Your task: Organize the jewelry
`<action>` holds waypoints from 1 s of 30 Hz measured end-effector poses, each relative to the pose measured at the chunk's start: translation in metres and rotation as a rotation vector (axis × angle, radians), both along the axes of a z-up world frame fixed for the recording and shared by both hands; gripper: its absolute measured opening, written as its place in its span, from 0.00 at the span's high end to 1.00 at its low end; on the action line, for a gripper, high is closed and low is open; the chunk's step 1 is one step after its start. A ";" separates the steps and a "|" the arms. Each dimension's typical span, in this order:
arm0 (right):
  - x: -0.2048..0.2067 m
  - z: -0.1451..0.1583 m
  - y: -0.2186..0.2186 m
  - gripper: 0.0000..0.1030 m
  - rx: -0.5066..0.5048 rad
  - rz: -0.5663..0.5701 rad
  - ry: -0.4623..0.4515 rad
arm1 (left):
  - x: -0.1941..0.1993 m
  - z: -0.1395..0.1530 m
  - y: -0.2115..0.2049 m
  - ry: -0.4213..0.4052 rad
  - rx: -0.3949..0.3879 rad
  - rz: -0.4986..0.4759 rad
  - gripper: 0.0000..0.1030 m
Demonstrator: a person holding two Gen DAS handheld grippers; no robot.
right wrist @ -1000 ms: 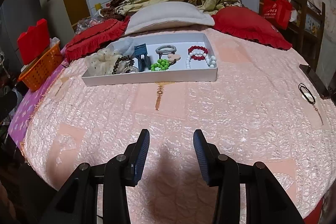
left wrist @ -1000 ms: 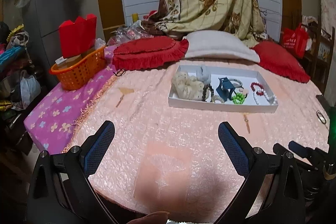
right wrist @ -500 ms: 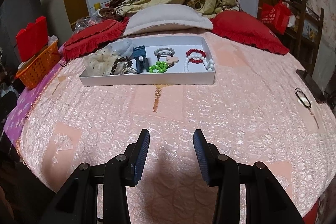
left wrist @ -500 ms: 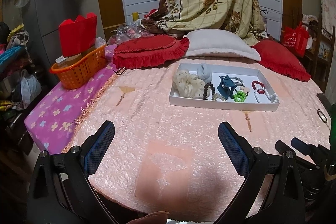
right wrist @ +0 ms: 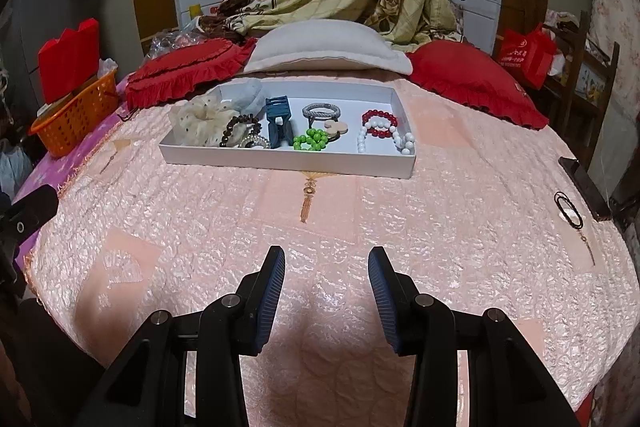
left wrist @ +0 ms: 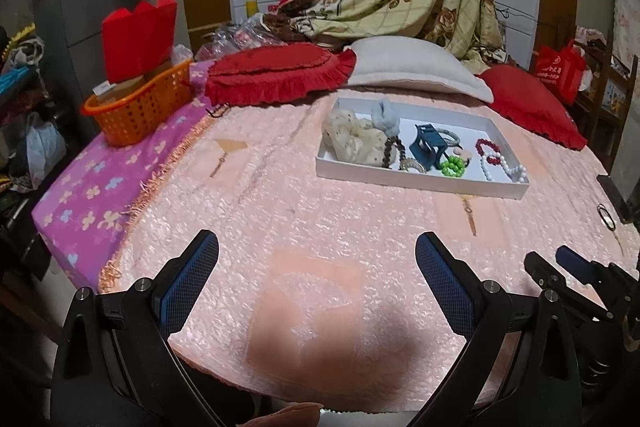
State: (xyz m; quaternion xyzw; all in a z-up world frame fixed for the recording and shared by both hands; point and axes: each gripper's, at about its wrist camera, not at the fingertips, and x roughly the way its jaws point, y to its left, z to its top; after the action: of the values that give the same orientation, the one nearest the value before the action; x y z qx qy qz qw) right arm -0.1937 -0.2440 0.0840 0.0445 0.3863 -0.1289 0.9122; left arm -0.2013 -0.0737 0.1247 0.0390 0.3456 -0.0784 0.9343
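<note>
**Both tongs over the bed, nothing in them**

My left tongs [left wrist: 317,253] gape wide above the near edge of the pink bedspread [right wrist: 440,227]. My right tongs [right wrist: 326,267] are parted more narrowly and grip nothing. The white tray [right wrist: 280,159] sits toward the far edge, by the pillows, holding a green bracelet [right wrist: 310,140], red beads [right wrist: 378,117], white beads [right wrist: 400,141] and a blue clip [right wrist: 279,121]. A black cord loop [right wrist: 569,209] lies alone at the right edge.

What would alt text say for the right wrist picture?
An open, empty right gripper hovers over a pink bedspread, short of a white tray holding bead bracelets, scrunchies and a blue hair clip.
</note>
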 end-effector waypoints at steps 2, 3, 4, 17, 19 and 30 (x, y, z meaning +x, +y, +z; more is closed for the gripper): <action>0.001 -0.001 0.000 0.60 -0.004 -0.003 0.004 | 0.000 -0.002 -0.001 0.010 0.002 -0.009 0.04; 0.001 -0.001 0.000 0.60 -0.006 -0.005 0.006 | 0.001 -0.004 -0.003 0.015 0.008 -0.009 0.04; 0.001 -0.002 0.000 0.60 -0.008 -0.009 0.010 | 0.001 -0.006 -0.004 0.021 0.014 -0.009 0.04; -0.005 0.000 -0.011 0.60 0.028 -0.046 0.016 | -0.002 -0.018 -0.017 0.069 0.067 -0.050 0.04; -0.005 0.001 -0.011 0.60 0.025 -0.046 0.018 | -0.002 -0.018 -0.018 0.076 0.062 -0.055 0.04; -0.015 0.007 -0.026 0.59 0.036 -0.112 0.018 | -0.008 -0.016 -0.020 0.089 0.041 -0.075 0.04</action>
State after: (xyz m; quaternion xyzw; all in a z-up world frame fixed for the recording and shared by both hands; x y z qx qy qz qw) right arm -0.2091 -0.2698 0.0908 0.0813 0.3938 -0.1733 0.8990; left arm -0.2088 -0.0937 0.1086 0.0673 0.3865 -0.1080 0.9135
